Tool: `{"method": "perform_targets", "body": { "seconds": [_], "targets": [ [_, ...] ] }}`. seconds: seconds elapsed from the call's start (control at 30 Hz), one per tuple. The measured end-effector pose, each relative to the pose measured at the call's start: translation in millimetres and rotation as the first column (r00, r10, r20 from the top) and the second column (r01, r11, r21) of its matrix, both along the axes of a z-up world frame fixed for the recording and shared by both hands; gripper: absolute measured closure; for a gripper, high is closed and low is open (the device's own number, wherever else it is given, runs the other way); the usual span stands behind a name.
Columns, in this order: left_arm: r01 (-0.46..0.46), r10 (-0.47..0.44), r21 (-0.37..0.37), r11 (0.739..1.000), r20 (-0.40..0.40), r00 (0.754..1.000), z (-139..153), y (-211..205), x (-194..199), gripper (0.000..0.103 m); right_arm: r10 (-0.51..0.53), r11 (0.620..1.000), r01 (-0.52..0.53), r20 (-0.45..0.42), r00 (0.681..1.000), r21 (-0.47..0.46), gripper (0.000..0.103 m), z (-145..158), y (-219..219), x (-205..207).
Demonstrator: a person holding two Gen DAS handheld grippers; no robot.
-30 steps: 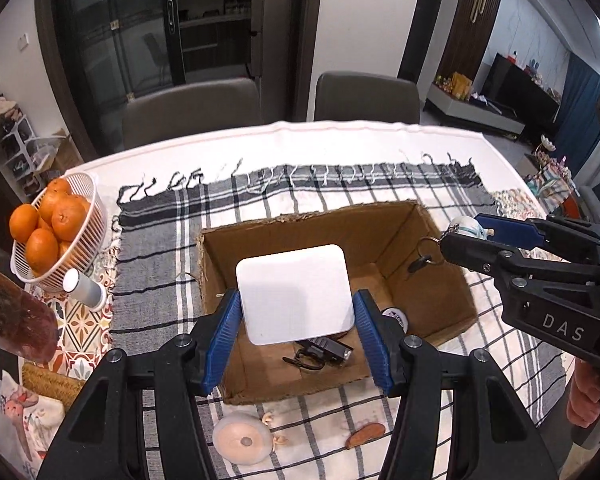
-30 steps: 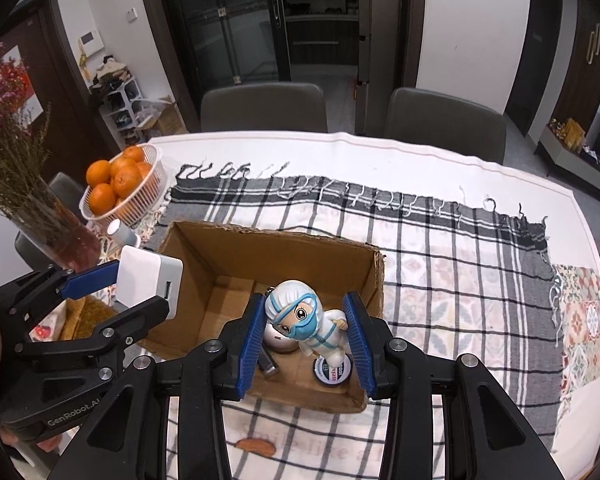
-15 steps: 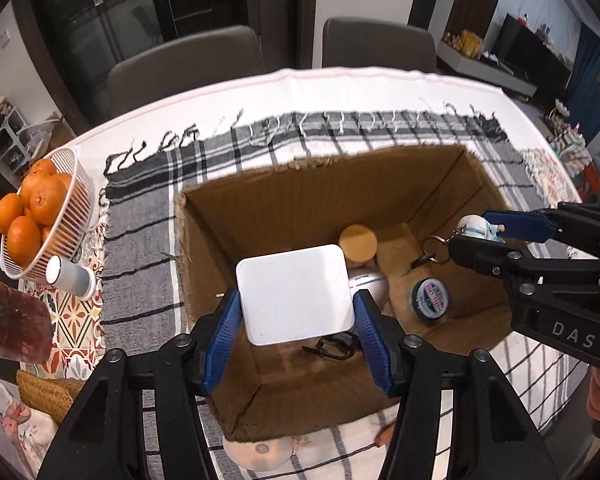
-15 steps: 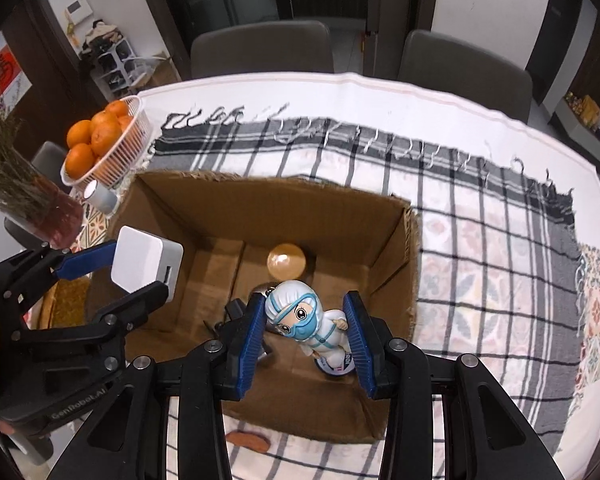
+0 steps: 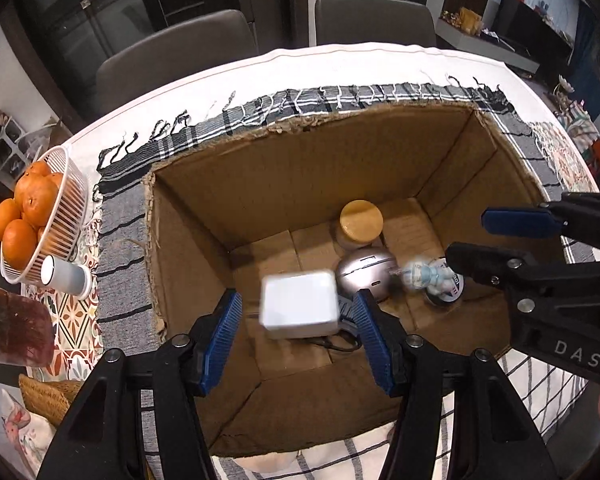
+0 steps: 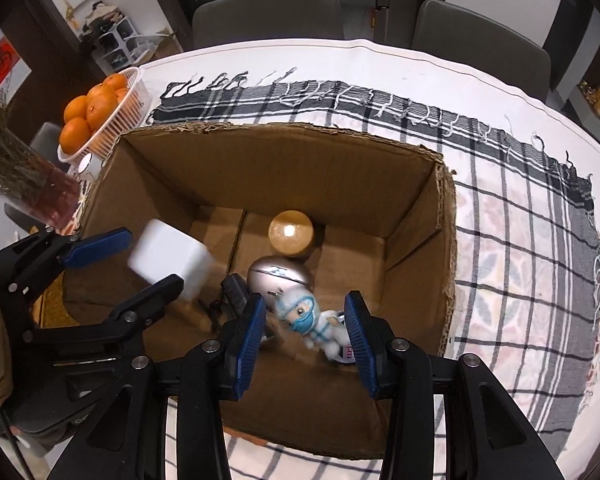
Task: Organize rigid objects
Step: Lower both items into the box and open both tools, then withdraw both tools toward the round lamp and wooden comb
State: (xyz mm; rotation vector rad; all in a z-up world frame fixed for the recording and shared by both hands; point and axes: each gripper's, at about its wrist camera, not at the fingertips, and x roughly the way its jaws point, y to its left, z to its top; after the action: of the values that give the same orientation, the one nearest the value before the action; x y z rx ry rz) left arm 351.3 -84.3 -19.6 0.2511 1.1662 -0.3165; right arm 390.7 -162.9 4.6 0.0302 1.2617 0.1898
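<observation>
Dropping now into the brown cardboard box (image 5: 236, 184): the white square charger block (image 5: 299, 310), loose between the released left gripper (image 5: 298, 338), and the small masked figurine (image 6: 312, 320), slipping from the opening right gripper (image 6: 306, 336). Several items already lie inside.

One box (image 5: 228, 208), two chairs (image 5: 172, 56).

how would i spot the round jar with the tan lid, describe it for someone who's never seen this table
Find the open cardboard box on the checked cloth. On its floor, against the far wall, stands the jar. Its flat, round, tan lid sets it apart from the silver domed gadget just in front of it.
</observation>
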Motion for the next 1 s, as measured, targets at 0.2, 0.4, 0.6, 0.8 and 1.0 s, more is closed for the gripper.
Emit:
{"method": "perform_targets", "body": {
  "seconds": [0.2,0.4,0.6,0.8,1.0],
  "targets": [
    [-0.023,0.024,-0.023,0.999,0.039,0.999,14.4,4.5,-13.5,0.045,-0.013,1.000,0.012,0.033,0.999,0.009,0.060,8.1,-2.4,-8.3],
    [-0.055,0.061,-0.071,0.996,0.089,0.994,32.8,16.8,-32.1,0.043,-0.025,1.000,0.025,0.086,0.996,0.000,0.060,22.2,-0.5,-24.3],
    [-0.061,0.076,-0.110,0.992,0.143,0.987,52.0,28.5,-56.5,0.041,-0.046,0.999,0.046,0.157,0.987,0.006,0.060,40.1,4.3,-46.9],
    [-0.049,0.076,-0.129,0.990,0.212,0.974,67.9,41.7,-84.0,0.036,-0.052,0.999,0.054,0.240,0.969,-0.003,0.058,61.6,16.5,-75.3],
    [-0.051,0.088,-0.135,0.989,0.285,0.954,74.4,58.4,-112.9,0.031,-0.044,0.999,0.051,0.285,0.958,-0.019,0.044,68.5,33.6,-101.9]
  ]
}}
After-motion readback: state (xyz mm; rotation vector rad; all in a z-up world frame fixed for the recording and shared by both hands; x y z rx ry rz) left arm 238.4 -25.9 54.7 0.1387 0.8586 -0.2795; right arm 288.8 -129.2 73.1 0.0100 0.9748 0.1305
